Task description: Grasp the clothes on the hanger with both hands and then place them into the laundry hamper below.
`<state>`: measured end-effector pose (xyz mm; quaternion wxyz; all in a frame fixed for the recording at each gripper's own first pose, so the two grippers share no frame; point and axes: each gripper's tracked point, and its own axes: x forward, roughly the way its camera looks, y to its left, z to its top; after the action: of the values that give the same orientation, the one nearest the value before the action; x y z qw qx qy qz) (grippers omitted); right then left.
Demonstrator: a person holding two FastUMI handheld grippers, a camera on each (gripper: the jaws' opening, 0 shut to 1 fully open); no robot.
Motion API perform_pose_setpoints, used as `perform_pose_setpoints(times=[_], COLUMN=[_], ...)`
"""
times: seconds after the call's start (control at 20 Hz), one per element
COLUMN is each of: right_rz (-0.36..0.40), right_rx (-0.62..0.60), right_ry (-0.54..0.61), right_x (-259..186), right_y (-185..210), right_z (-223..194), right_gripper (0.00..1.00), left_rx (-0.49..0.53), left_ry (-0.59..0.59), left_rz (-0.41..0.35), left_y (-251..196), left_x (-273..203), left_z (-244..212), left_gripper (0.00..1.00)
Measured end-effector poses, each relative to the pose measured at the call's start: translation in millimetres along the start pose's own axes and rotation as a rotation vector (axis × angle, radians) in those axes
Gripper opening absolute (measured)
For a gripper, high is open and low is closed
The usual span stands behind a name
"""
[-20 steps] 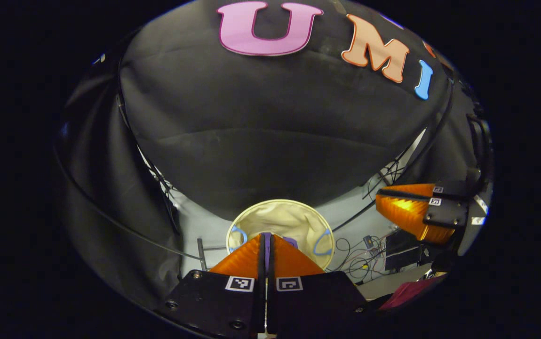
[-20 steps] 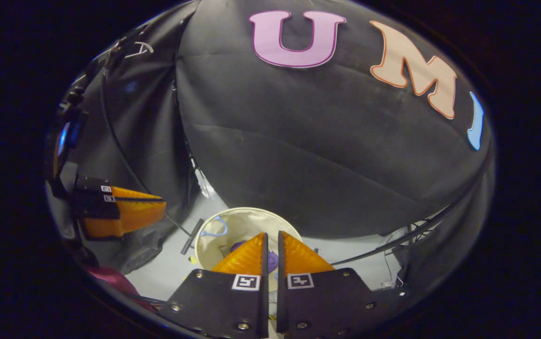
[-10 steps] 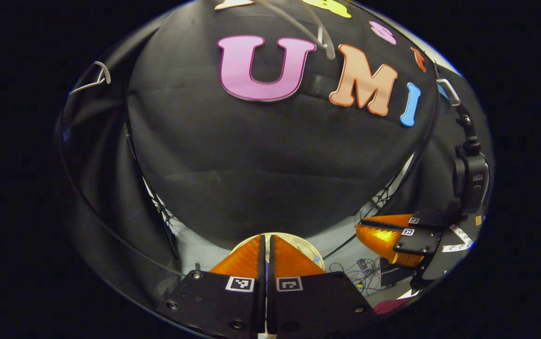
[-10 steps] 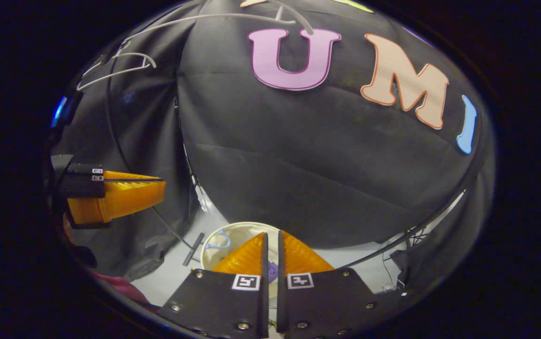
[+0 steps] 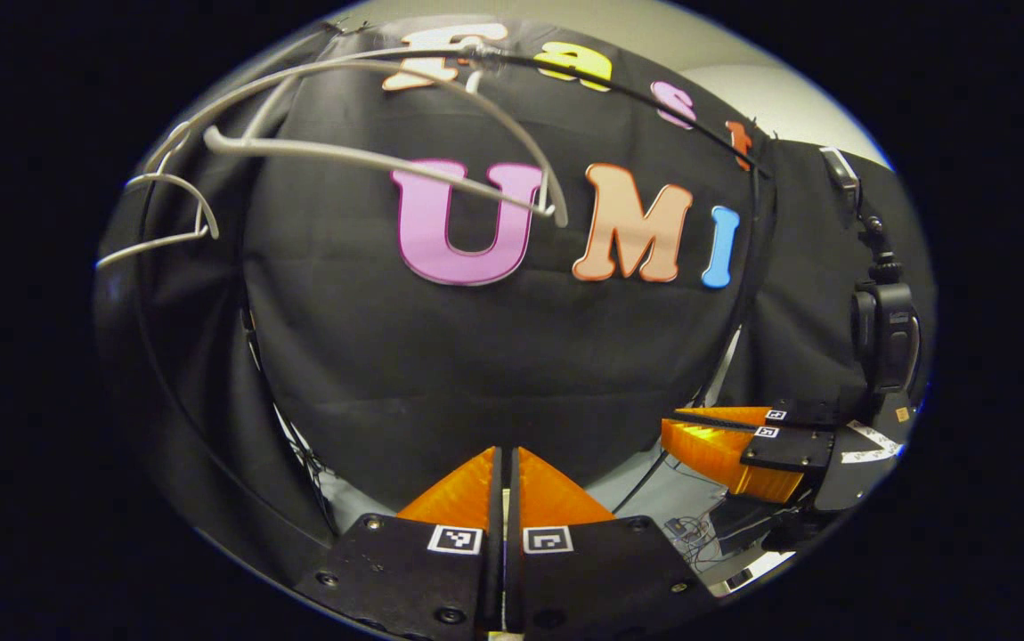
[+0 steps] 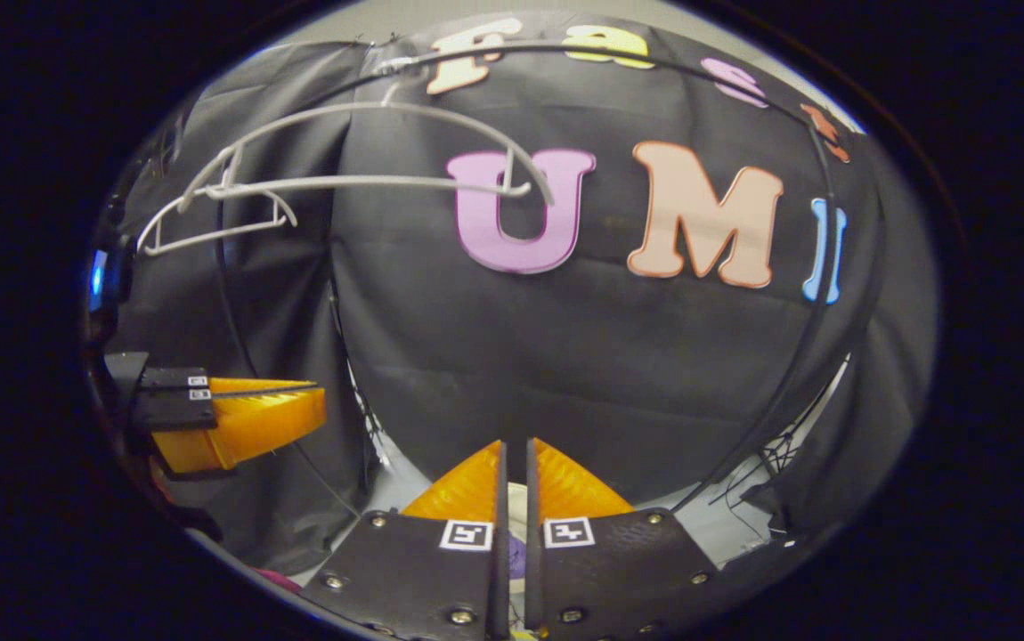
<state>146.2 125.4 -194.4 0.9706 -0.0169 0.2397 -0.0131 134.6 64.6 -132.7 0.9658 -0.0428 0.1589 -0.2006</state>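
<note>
Two bare white hangers (image 5: 369,162) (image 5: 165,214) hang from the black rail at the upper left of the left gripper view, with no clothes on them. The right gripper view has these hangers (image 6: 369,182) at its upper left too. My left gripper (image 5: 505,458) is shut with nothing in it, and it appears from the side (image 6: 321,402) at the left of the right gripper view. My right gripper (image 6: 514,450) is also shut and empty, seen side-on (image 5: 668,429) at the right. A sliver of the cream hamper (image 6: 516,500) and some purple cloth (image 6: 516,554) peek through between its fingers.
A black camera on a stalk (image 5: 886,329) stands at the right, above the right gripper. Loose cables (image 5: 694,534) lie on the pale floor at lower right. The black cloth wall closes off the space straight ahead.
Both grippers have risen and tipped upward. The hamper with the purple cloth has slid down behind the fingers, and the bare hangers and rail have come into sight at the top.
</note>
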Motion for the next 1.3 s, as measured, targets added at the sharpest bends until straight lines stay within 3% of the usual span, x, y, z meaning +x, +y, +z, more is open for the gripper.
perform_pose_setpoints(times=[0.2,0.3,0.35,0.55,0.6,0.65,0.7,0.75,0.95,1.0,1.1,1.2,1.3], right_rz=[-0.038,-0.045,-0.049,-0.081,-0.091,-0.1,-0.109,-0.116,-0.136,-0.136,-0.13,-0.132,-0.129], right_rx=[0.026,0.055,0.064,0.079,0.081,0.084,0.087,0.091,0.087,0.089,0.097,0.094,0.081], right_ry=[-0.118,-0.178,-0.206,-0.303,-0.326,-0.353,-0.379,-0.403,-0.468,-0.477,-0.495,-0.522,-0.531], right_x=[-46,-72,-84,-121,-129,-138,-146,-153,-173,-177,-185,-192,-197], right_y=[5,10,10,-5,-10,-15,-20,-25,-48,-53,-63,-75,-85], right_z=[44,66,77,115,123,133,141,150,168,170,174,180,181], right_gripper=[0.07,0.07,0.07,0.07,0.06,0.06,0.02,0.07,0.07,0.08,0.25,0.41,0.65], left_rx=[0.047,0.07,0.076,0.103,0.11,0.116,0.121,0.126,0.106,0.099,0.087,0.09,0.096], left_ry=[-0.115,-0.187,-0.22,-0.329,-0.35,-0.37,-0.388,-0.409,-0.462,-0.461,-0.466,-0.474,-0.476], left_rz=[-0.014,-0.015,-0.022,-0.037,-0.04,-0.041,-0.037,-0.027,-0.012,-0.022,-0.017,-0.018,-0.006], left_y=[-5,-7,-12,-27,-32,-34,-37,-39,-57,-66,-75,-86,-95], left_x=[-34,-49,-54,-78,-83,-88,-93,-96,-107,-107,-110,-109,-109], left_z=[51,79,91,135,144,152,160,166,184,185,187,189,190], left_gripper=[0.0,0.02,0.11,0.02,0.11,0.11,0.0,0.0,0.0,0.08,0.24,0.48,0.73])
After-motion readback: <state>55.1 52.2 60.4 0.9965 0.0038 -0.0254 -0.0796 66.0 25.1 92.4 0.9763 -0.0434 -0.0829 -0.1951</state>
